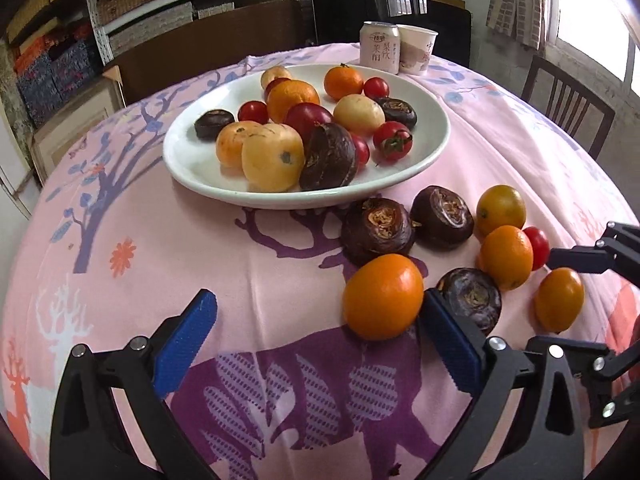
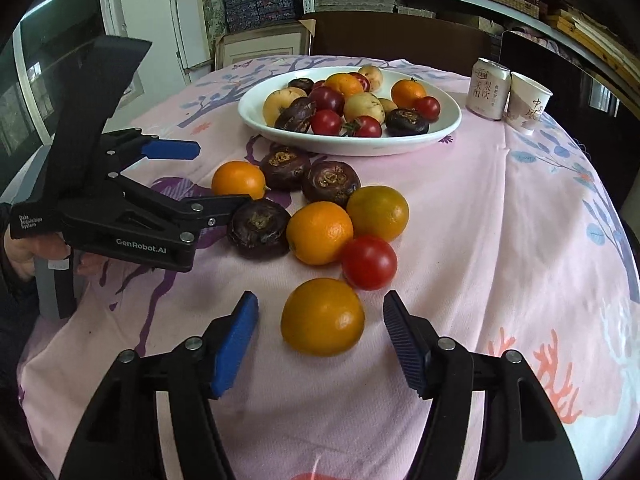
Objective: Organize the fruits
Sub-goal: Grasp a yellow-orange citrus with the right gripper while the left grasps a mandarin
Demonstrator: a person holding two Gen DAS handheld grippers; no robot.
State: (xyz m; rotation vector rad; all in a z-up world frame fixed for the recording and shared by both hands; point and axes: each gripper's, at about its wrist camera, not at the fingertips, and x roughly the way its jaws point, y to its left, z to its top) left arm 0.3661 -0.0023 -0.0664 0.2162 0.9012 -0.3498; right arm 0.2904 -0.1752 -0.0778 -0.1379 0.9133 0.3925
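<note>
The left gripper [image 1: 316, 336] hangs low over the pink cloth [image 1: 120, 216] with its jaws spread wide and nothing between them. An orange [image 1: 382, 296] lies just inside its right blue pad [image 1: 448, 344], near the pad or just touching it, and a dark water chestnut [image 1: 474, 298] sits right behind that pad. To take this orange cleanly, the gripper probably should slide right until the fruit sits midway between the pads, then close gently, since round fruit rolls away from a one-sided push.

The white plate [image 2: 448, 128] stands farther back, already heaped with oranges, tomatoes and chestnuts. Its near rim is low, with bare porcelain on the left side, which looks like the easiest landing spot.

The right gripper [image 2: 320, 328] is also spread, its pads either side of another orange [image 2: 322, 316] without touching it. That grasp looks well centred. A red tomato [image 2: 368, 262] lies close behind, so closing should stay short of it.

To the right, the cloth is bare and falls away at the table edge. A can [image 2: 486, 88] and paper cup [image 2: 528, 100] stand beyond the plate, clear of the path.
</note>
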